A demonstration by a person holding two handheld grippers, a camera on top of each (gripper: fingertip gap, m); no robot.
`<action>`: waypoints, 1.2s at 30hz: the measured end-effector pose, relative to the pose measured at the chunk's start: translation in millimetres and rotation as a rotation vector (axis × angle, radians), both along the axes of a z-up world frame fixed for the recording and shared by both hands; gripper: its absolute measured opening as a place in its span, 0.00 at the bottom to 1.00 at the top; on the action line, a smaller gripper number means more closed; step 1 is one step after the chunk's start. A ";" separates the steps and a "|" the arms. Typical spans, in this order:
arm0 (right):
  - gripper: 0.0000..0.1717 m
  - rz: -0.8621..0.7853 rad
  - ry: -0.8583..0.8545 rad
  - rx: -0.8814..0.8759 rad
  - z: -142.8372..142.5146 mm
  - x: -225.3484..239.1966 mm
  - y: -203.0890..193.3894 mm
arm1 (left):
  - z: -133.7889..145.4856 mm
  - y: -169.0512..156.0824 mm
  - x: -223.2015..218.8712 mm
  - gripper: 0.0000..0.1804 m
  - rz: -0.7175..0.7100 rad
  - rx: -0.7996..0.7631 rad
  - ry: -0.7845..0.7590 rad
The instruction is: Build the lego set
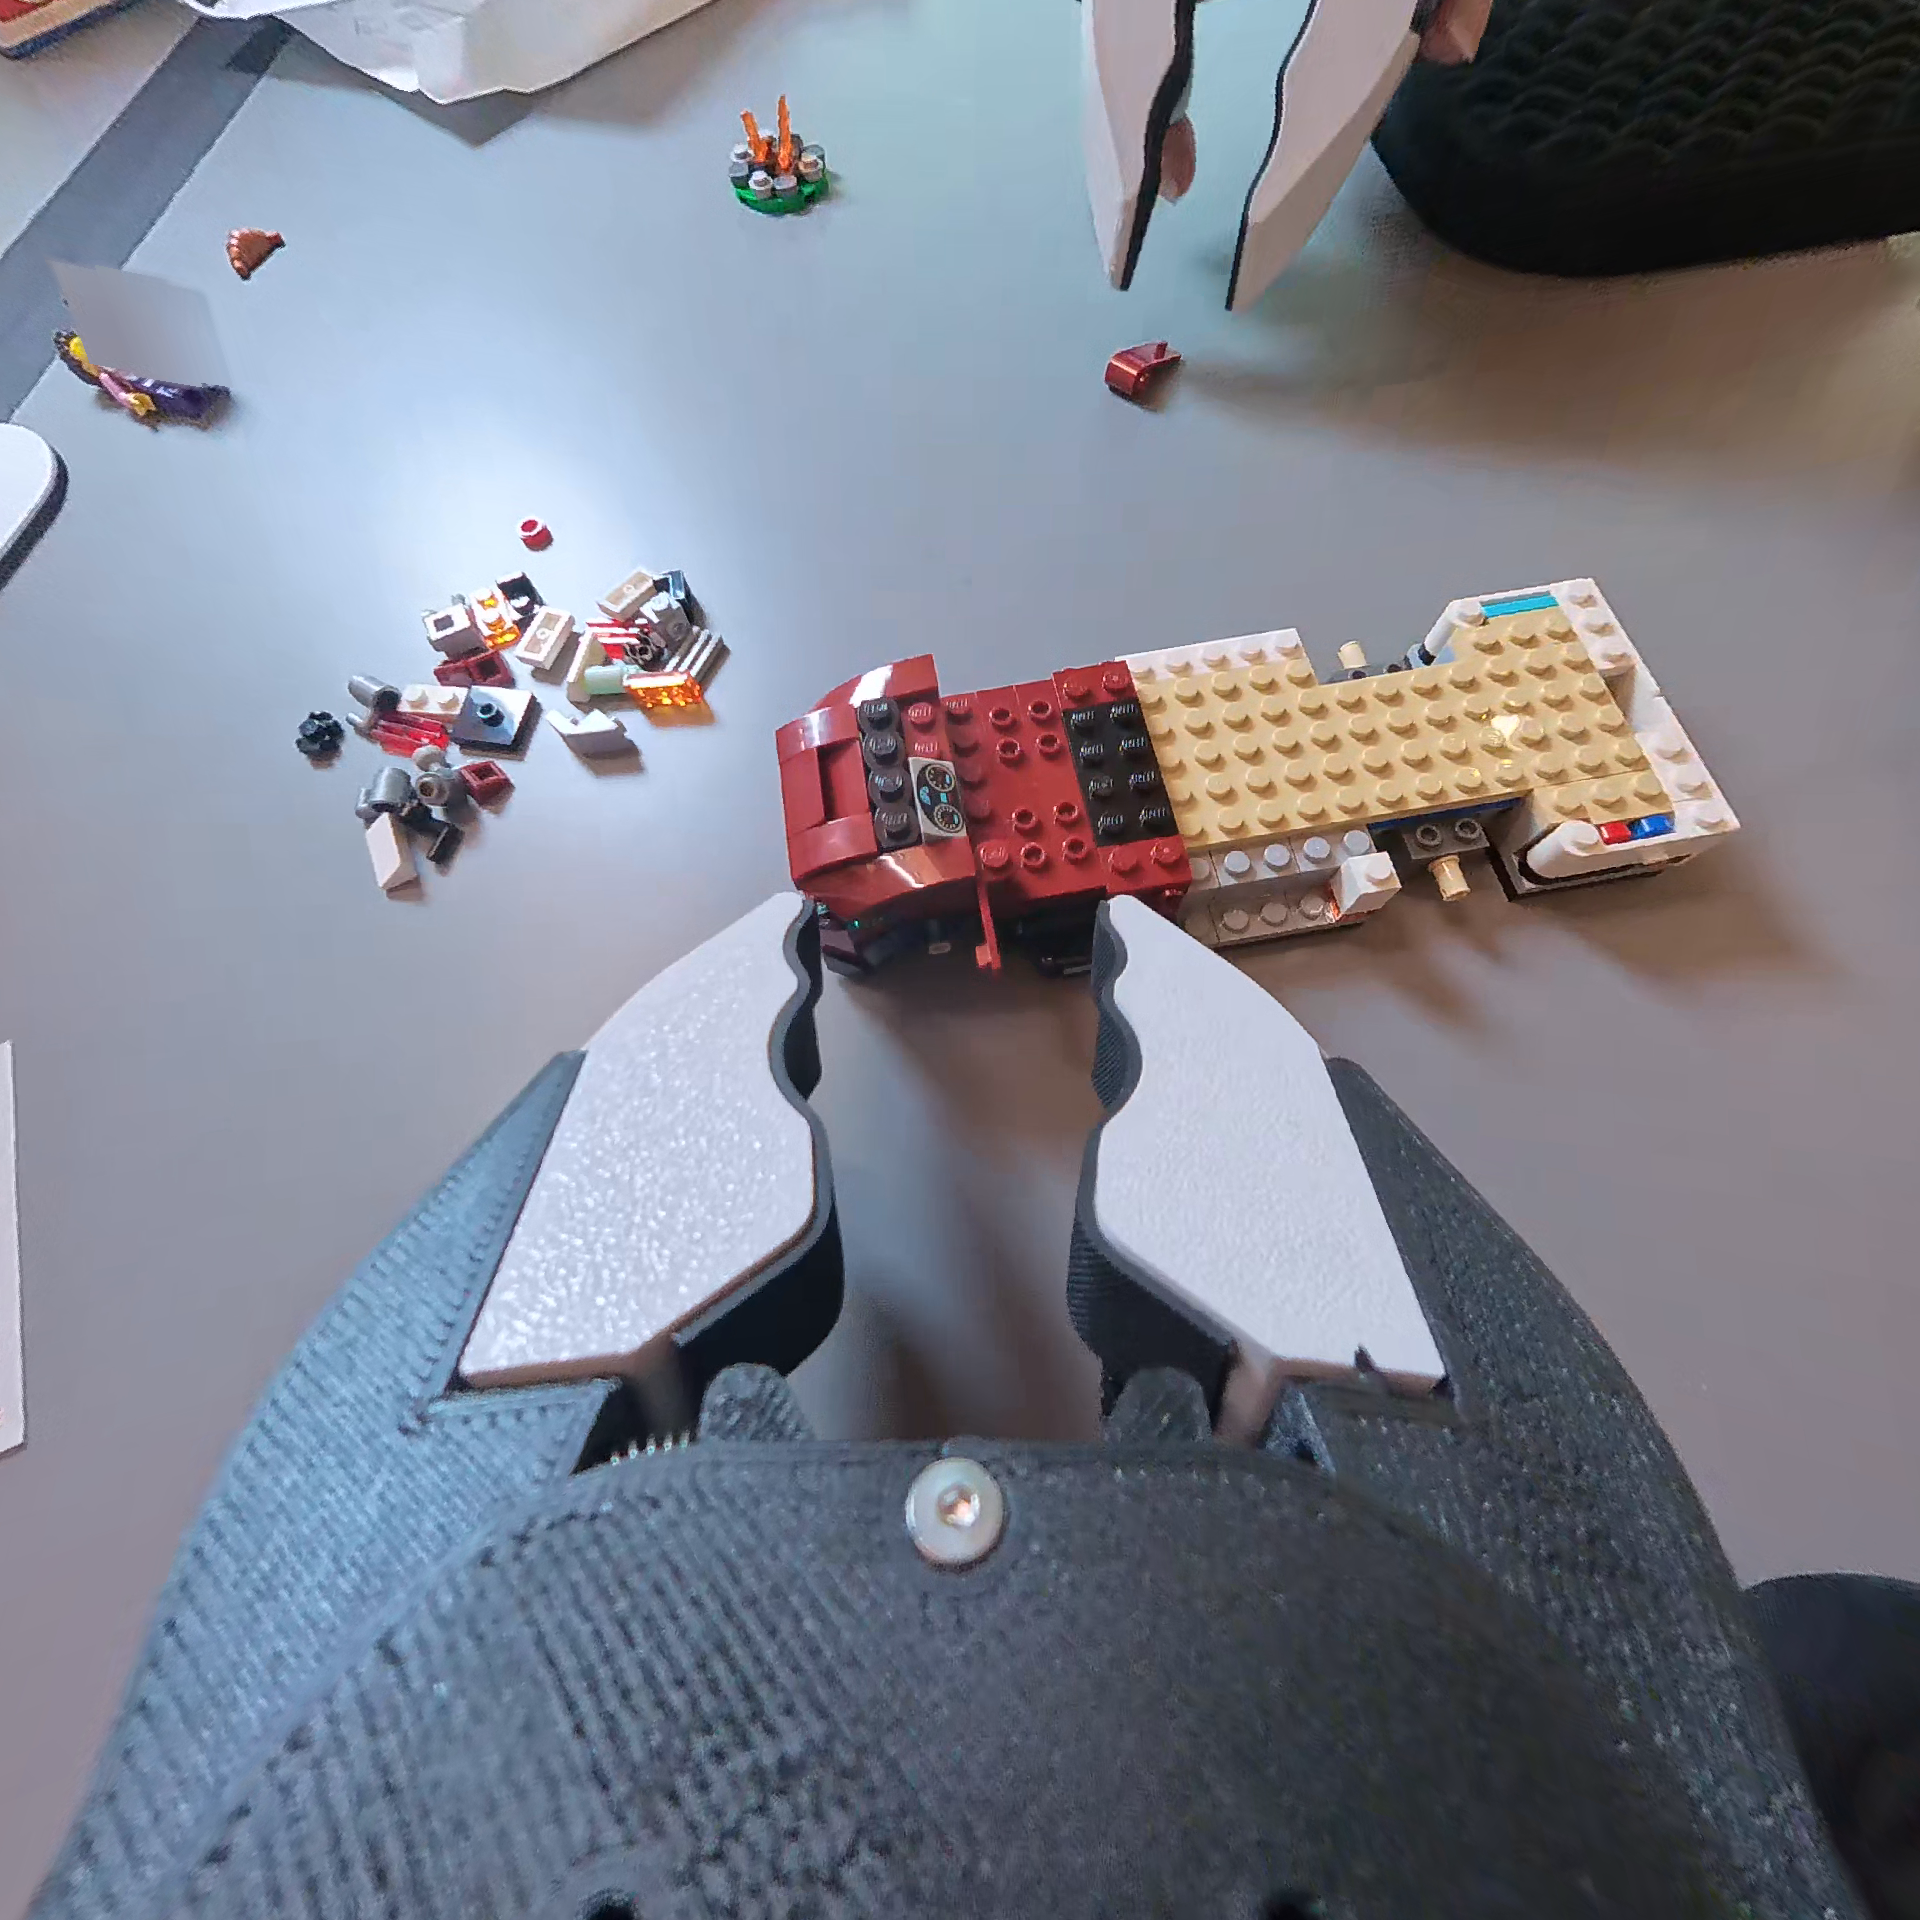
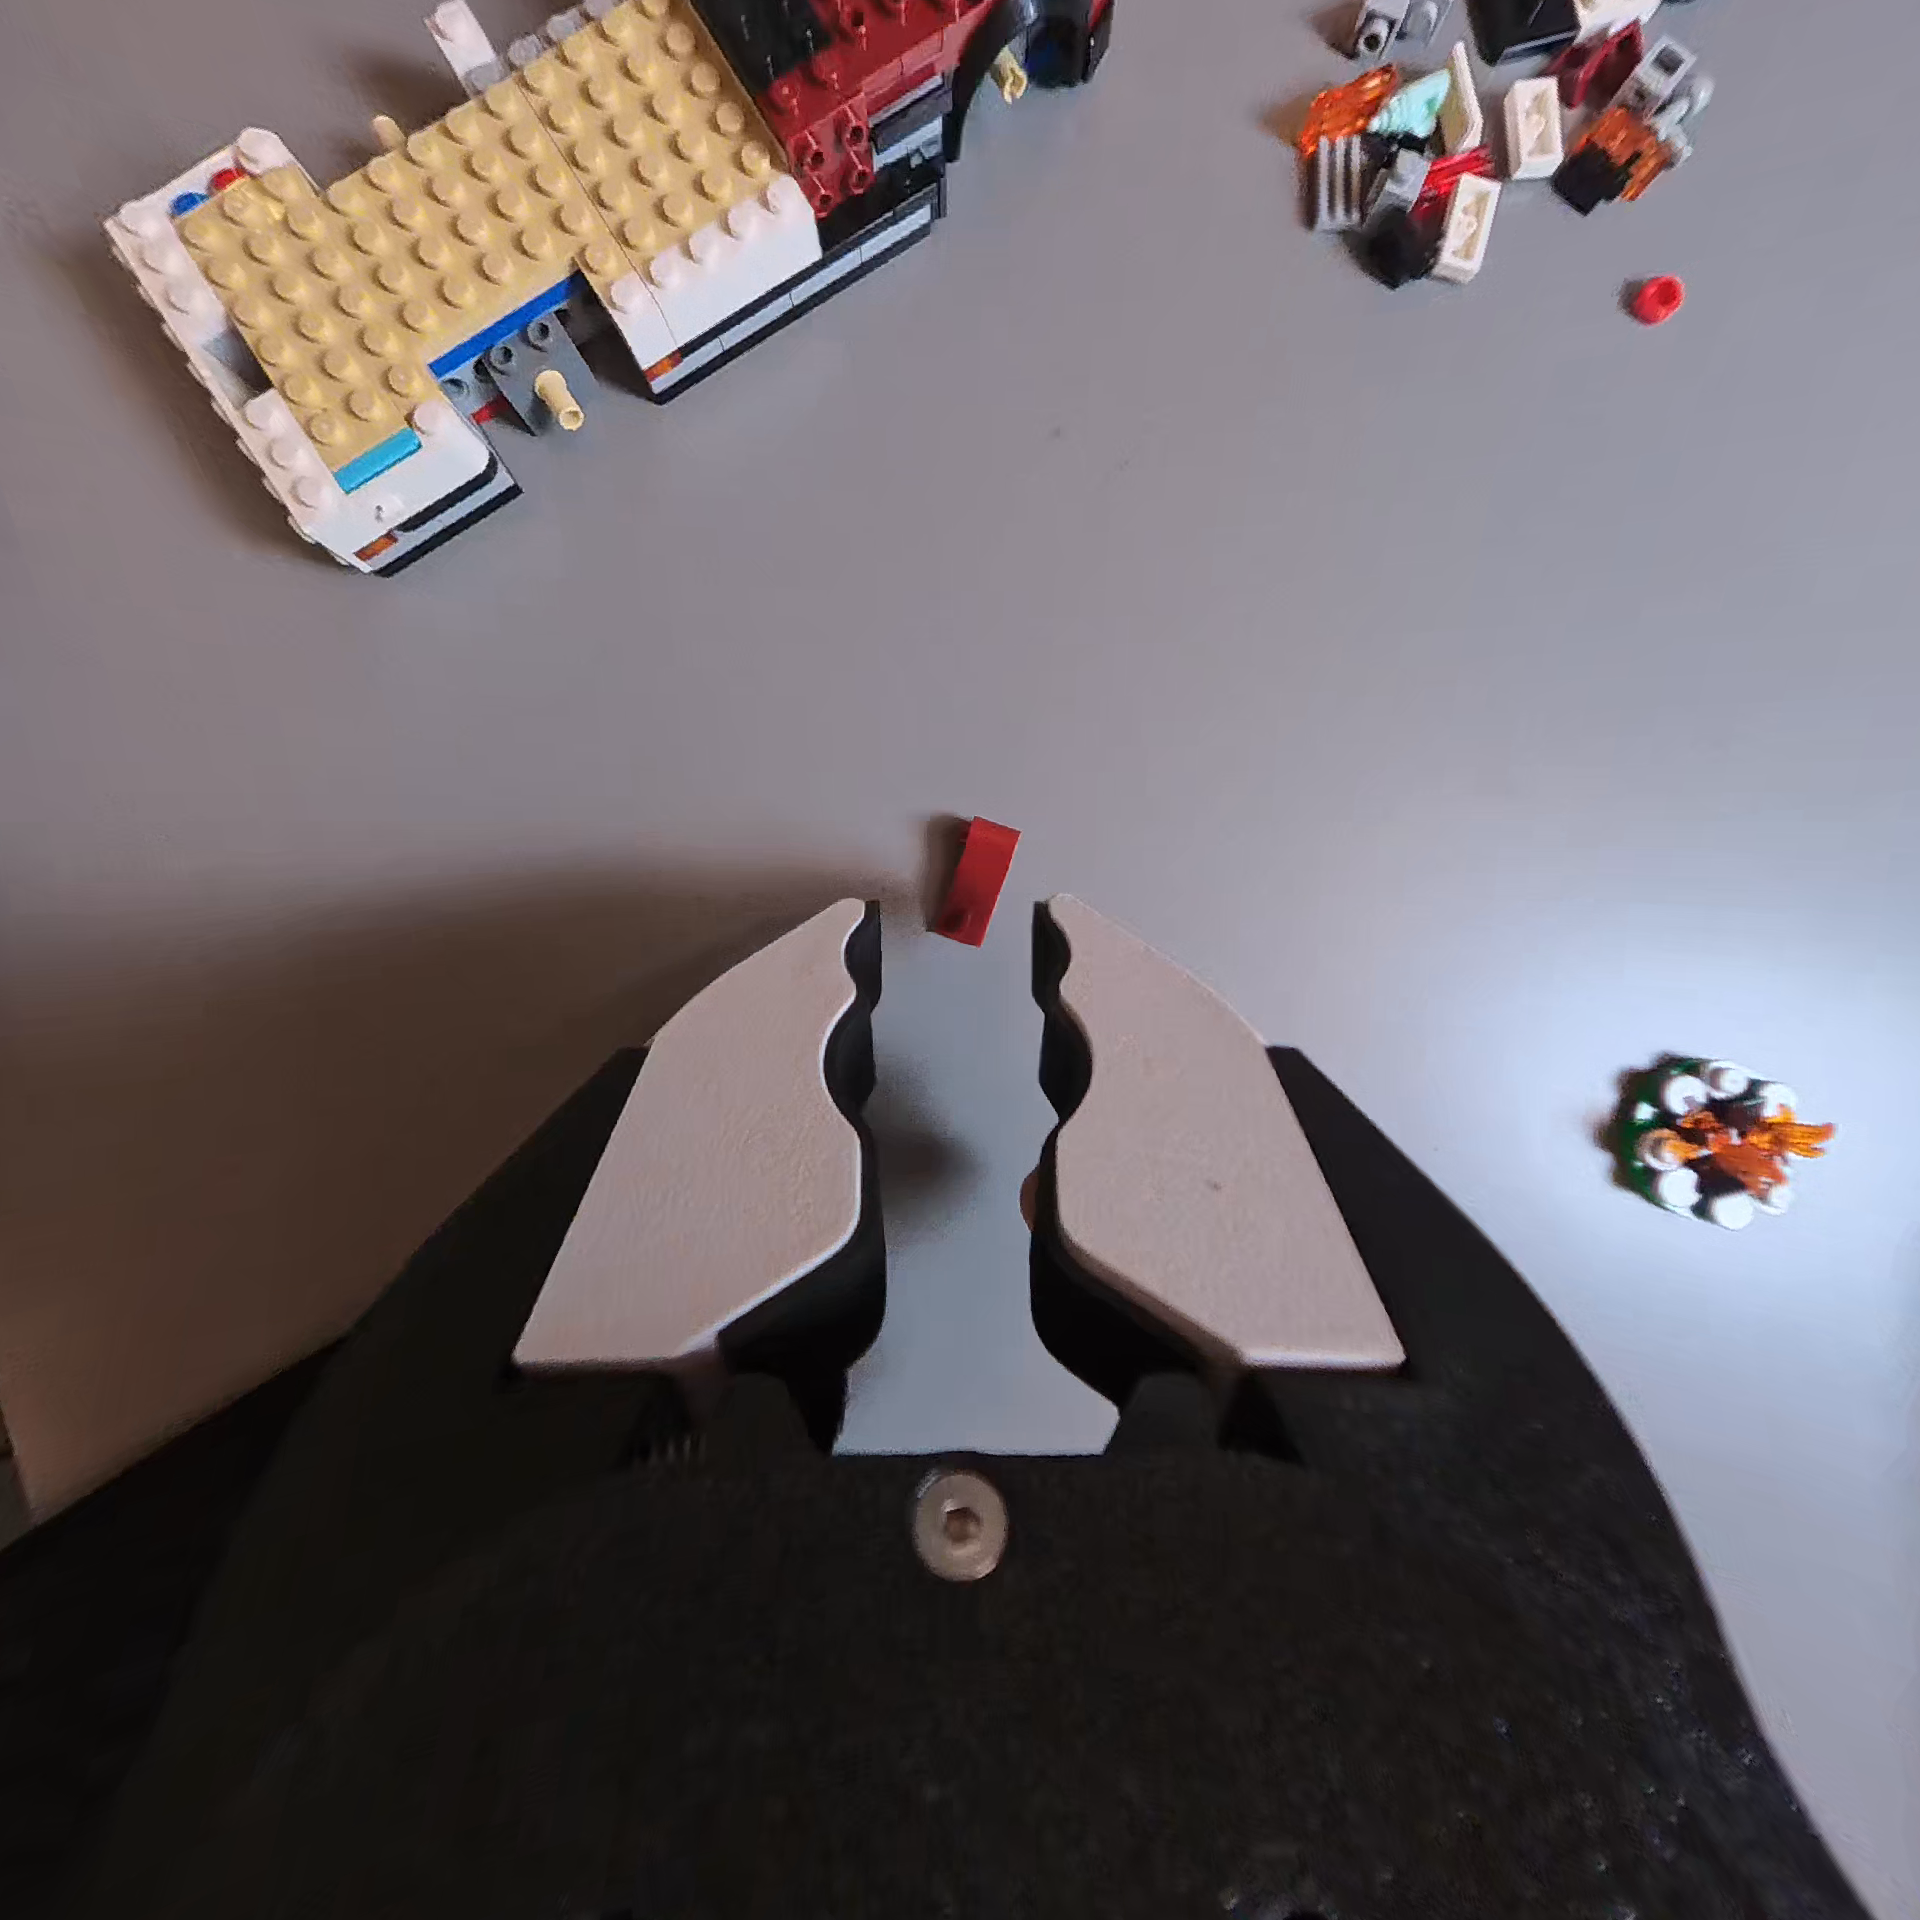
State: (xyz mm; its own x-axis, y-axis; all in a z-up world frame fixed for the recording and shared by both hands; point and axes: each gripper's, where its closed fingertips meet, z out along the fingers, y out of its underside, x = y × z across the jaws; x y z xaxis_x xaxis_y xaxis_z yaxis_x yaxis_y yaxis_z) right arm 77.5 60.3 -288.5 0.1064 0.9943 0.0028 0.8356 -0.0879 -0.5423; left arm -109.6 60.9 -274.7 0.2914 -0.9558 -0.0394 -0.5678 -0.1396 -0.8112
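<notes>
The toy truck (image 1: 1195,769) made of building bricks is seen lying on the grey table (image 1: 935,468). Its front part is dark red, and its long back part is tan with white edges. The left gripper (image 1: 956,935) is held right at the side of the red front. Its two fingers are spread wide, one near each end of the red part. It cannot be told if the fingertips touch the truck, and nothing is squeezed between them.

A small red brick (image 2: 975,881) is seen lying on the table, well apart from the truck. The right gripper (image 2: 956,914) is held just over it. Its fingers are parted, and the brick lies just ahead of the tips, with a gap on each side. The brick is not gripped.

A pile of small loose bricks (image 1: 520,707) is found beside the front of the truck. A little round campfire toy (image 1: 781,156) on a green base is set farther off. A single tiny red round piece (image 1: 534,532) lies near the pile.
</notes>
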 end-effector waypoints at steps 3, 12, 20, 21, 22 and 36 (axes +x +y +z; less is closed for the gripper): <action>0.15 -0.025 -0.025 0.033 -9.7 -1.6 3.1 | 6.6 2.4 -3.3 0.27 0.035 0.041 0.001; 0.06 0.024 0.104 -0.121 3.6 -27.6 -9.3 | 37.8 -21.6 14.6 0.19 0.023 0.205 -0.042; 0.06 0.324 0.359 -0.449 60.4 -89.3 -72.7 | 60.9 -70.4 75.1 0.08 -0.211 0.487 -0.015; 0.06 0.352 0.363 -0.468 62.7 -94.7 -78.5 | 61.2 -73.9 78.7 0.08 -0.233 0.515 -0.005; 0.06 0.380 0.366 -0.486 65.0 -99.0 -84.0 | 61.1 -76.3 81.1 0.08 -0.248 0.542 0.006; 0.06 0.443 0.350 -0.572 67.5 -109.8 -96.1 | 55.7 -87.8 82.1 0.05 -0.301 0.620 0.047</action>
State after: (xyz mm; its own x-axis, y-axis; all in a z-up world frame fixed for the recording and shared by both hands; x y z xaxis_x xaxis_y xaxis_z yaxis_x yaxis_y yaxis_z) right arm -32.4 -35.7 -221.0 -0.3983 0.7813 -0.4805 0.6479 -0.1312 -0.7504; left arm -27.5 -26.9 -219.0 0.0014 -0.7914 -0.6113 -0.5459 0.5116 -0.6635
